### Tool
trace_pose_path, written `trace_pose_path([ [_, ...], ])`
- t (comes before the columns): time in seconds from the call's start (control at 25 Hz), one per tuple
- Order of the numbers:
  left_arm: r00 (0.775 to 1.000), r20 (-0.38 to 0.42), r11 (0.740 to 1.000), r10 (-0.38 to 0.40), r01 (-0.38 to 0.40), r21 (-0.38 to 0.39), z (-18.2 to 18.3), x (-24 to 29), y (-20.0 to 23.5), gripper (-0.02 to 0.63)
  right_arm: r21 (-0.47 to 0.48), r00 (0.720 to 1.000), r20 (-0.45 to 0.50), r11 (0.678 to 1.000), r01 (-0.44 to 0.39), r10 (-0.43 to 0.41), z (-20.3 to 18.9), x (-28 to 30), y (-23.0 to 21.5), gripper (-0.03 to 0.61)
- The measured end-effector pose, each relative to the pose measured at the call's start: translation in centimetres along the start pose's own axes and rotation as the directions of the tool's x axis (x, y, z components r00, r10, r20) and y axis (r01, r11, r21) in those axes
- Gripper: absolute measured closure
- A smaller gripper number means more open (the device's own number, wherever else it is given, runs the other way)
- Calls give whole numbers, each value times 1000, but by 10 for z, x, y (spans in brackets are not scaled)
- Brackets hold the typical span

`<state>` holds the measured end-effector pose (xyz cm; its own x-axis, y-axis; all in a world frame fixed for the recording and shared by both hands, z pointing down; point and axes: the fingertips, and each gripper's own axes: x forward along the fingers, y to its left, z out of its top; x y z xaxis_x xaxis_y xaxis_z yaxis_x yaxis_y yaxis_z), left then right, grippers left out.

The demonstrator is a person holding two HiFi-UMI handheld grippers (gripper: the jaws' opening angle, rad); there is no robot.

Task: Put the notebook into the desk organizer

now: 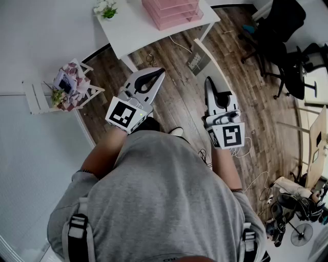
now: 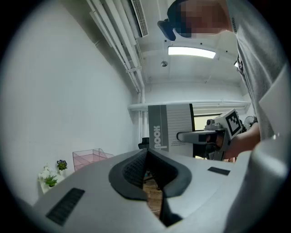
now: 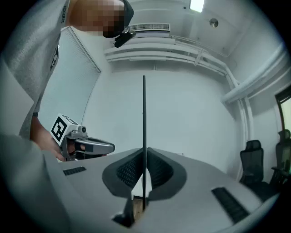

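Note:
A grey notebook point(image 1: 201, 60) stands upright between the jaws of my right gripper point(image 1: 209, 82), which is shut on its lower edge. In the right gripper view the notebook point(image 3: 144, 118) shows edge-on as a thin dark line rising from the right gripper point(image 3: 144, 154). The left gripper view shows its grey cover point(image 2: 169, 128) with the right gripper point(image 2: 182, 136) pinching it. My left gripper point(image 1: 160, 71) hangs beside it on the left, shut with nothing in it point(image 2: 146, 153). The pink desk organizer point(image 1: 171, 11) sits on the white table point(image 1: 133, 31) ahead, also visible as the organizer point(image 2: 91, 159).
A small potted plant point(image 1: 106, 9) stands on the table's far left corner. A low white rack with flowers point(image 1: 67, 84) is on the floor at left. Black office chairs point(image 1: 287, 46) stand at right, and cables point(image 1: 256, 180) lie on the wood floor.

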<state>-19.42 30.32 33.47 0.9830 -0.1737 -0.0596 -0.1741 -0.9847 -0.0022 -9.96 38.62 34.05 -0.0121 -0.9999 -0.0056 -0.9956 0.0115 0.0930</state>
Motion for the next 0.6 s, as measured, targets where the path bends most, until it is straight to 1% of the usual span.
trace_pose_path([
  [0.16,1000,8,1000,7,-7,-4,0,0,-2,594,5,1000,-3,1000,-12,12,-2,-2,1,563],
  [0.36,1000,2,1000,7,-7,-2,-1,2,-4,594,38,1000,-5,999,-21,22,-4,-2,-2,563],
  [0.6,1000,6,1000,7,-7,0,2,4,-9,594,30,999,-27,999,-20,20,-8,-4,-6,563],
])
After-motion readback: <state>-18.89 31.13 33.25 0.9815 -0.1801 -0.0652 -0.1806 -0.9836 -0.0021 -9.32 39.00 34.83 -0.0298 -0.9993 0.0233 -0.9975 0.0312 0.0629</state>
